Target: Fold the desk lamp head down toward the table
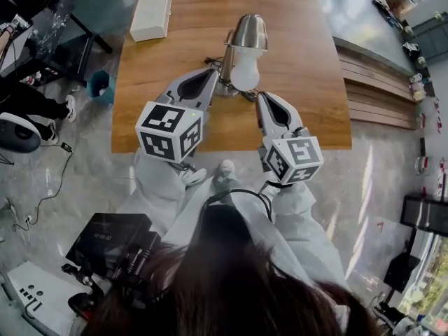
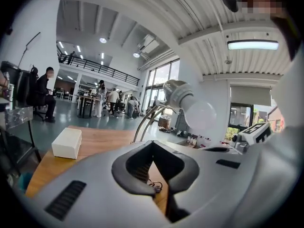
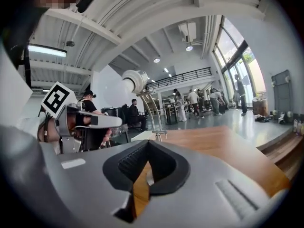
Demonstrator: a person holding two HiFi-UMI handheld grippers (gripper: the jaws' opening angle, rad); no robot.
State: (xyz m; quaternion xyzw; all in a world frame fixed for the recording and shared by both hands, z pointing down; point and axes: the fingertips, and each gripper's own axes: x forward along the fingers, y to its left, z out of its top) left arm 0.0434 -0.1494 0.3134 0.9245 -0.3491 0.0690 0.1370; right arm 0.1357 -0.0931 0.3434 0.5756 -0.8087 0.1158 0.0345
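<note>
Near the front middle of a brown wooden bench stands a desk lamp with a brushed silver metal shade and a round white bulb. In the left gripper view the lamp head sits raised on thin curved metal arms, well above the bench top. The bulb is tilted outward and down. Judging by that height, the fold has not begun. The head has yet to be brought down toward the wood, so the whole step is left to do.

The left claw reaches in just beside the lamp's left side. The right claw lies just below the bulb as the head view shows it. Both are grey, and each carries a white cube with black square markers. On each claw the jaws are pressed together with nothing between them. Neither claw plainly touches the lamp, so no grip or push on the head is in place yet.

Two containers show, both away from the lamp. A closed white rectangular box lies at the far left corner of the bench, well apart from the lamp, and its contents are hidden. A small blue bin stands on the grey floor just off the bench's left edge. What is in it is too small to tell.
</note>
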